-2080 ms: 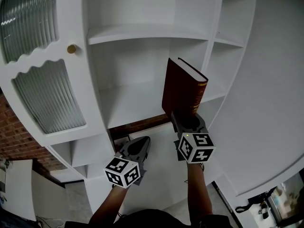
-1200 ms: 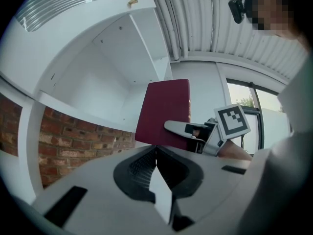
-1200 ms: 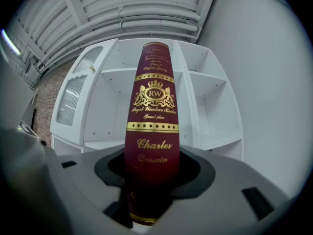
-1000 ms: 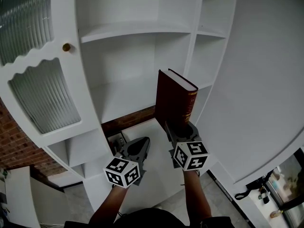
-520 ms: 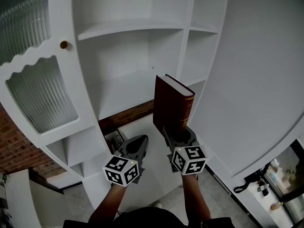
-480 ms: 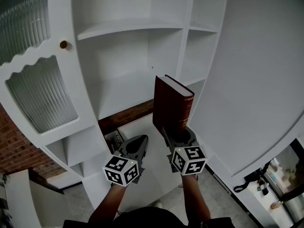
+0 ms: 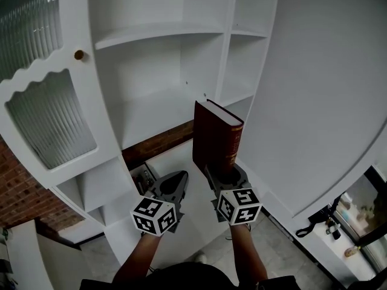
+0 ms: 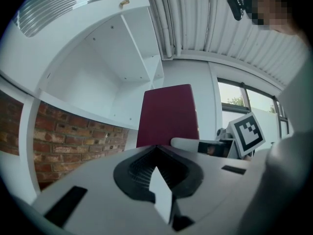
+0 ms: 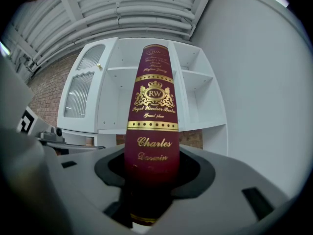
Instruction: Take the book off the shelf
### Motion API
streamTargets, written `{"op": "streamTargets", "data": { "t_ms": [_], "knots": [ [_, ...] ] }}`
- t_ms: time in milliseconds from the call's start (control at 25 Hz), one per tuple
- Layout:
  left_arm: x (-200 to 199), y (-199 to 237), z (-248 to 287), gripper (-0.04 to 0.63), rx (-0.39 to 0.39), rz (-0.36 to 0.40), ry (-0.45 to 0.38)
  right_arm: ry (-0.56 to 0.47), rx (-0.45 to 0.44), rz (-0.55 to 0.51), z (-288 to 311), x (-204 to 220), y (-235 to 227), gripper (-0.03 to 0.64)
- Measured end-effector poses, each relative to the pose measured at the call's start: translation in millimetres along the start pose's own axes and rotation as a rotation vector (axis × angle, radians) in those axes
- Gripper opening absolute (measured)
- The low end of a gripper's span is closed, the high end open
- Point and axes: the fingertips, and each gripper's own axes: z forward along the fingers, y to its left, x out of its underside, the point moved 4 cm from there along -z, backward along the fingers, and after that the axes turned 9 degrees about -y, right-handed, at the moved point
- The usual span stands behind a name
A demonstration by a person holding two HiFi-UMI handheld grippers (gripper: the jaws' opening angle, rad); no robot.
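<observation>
While the left gripper (image 7: 180,179) hangs idle, its jaws pressed together on nothing, the right gripper (image 7: 225,174) beside it pinches the lower end of the maroon book (image 7: 216,139). The book stands upright, out in front of the white shelf unit (image 7: 157,35). The lifting-out looks done to me. Next it wants a steady carry away, with a firm grip so the tall book cannot tip.

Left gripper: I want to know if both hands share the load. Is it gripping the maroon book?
No, the left gripper holds nothing, while the maroon book stands upright in the right gripper alone.
</observation>
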Motion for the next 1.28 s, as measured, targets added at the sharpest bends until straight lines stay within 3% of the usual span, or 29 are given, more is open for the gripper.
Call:
{"op": "streamTargets", "data": {
  "t_ms": [1280],
  "knots": [
    [3, 5, -4, 0.015, 0.036, -0.033, 0.008, 0.035, 0.040, -0.014, -10, 8, 8, 0.233]
  ]
}}
